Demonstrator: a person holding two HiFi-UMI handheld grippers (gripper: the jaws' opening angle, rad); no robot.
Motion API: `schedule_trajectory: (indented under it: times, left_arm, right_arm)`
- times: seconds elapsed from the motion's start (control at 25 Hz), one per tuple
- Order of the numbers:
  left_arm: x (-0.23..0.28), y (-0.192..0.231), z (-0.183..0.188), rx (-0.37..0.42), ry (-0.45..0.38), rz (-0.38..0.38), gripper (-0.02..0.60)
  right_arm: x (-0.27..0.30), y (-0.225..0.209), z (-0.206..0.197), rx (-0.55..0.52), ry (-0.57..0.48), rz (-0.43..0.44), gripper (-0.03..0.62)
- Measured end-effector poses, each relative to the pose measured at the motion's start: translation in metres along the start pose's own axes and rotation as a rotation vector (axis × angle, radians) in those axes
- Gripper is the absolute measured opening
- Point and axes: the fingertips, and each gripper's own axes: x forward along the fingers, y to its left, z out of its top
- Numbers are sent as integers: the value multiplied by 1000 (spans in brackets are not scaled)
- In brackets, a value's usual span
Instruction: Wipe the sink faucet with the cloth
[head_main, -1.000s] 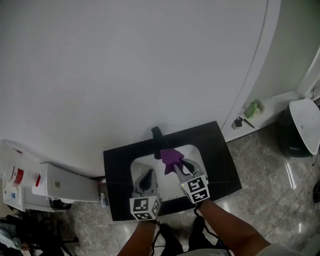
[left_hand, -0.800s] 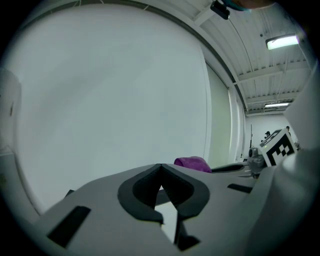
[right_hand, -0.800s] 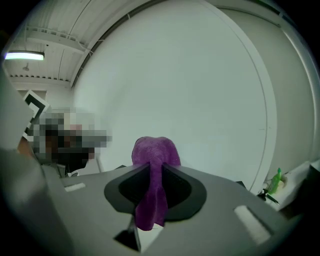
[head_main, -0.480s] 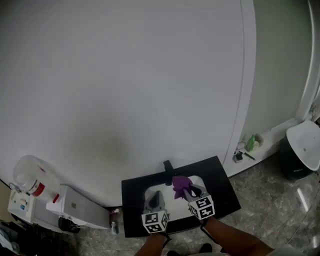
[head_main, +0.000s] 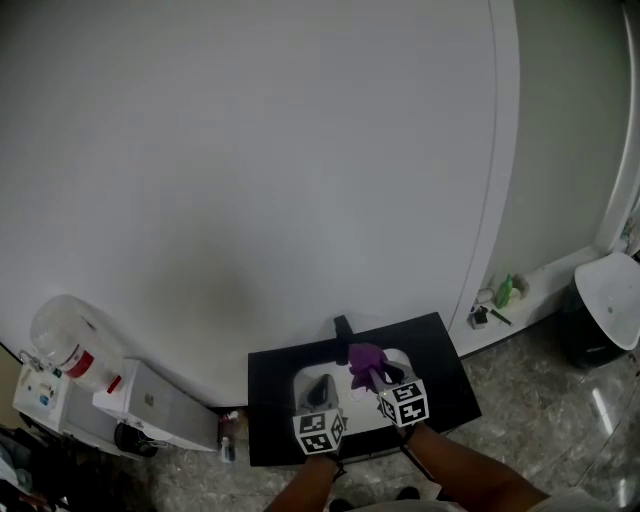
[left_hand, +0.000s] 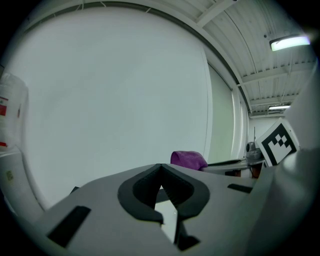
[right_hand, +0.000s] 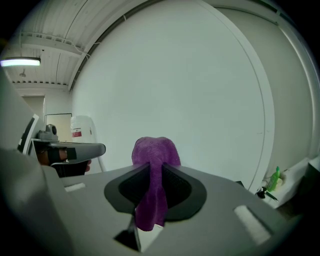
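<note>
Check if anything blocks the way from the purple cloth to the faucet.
Nothing visible does. The purple cloth, clamped in the right gripper, hangs just in front of the black faucet, with only open space between them. The left gripper, shut and empty, sits off to the left of that path.

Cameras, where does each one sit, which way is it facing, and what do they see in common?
Head view: on the person's head, looking steeply down at the black sink counter and faucet; both forearms show.
Left gripper view: rides the left claw, facing the white wall over its shut, empty jaws.
Right gripper view: rides the right claw, facing the same wall, jaws shut on the purple cloth.
Shared: all three show the cloth.
</note>
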Motion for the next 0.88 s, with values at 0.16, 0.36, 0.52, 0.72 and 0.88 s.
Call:
schedule_trajectory:
  times: [0.16,0.36,0.52,0.72,0.88]
  left_arm:
    - [-1,-3,-3,7,10,-10,5]
    - [-2,-6,-1,14,5,-19,5]
    - [-1,-8,2,14,2,-23,5]
    - [-2,-11,2,9,-3,-24,5]
    - [-2,-14,4,7,-8,-30,5]
  right_arm:
    - [1,3,-2,-4,10,4,74]
    - [1,5,-1,-15,11,5,72]
    - [2,4,-1,-14,13,5,72]
    - [-1,5,-2,-15,11,8,72]
    - [-2,6,0,-17,9,9,72]
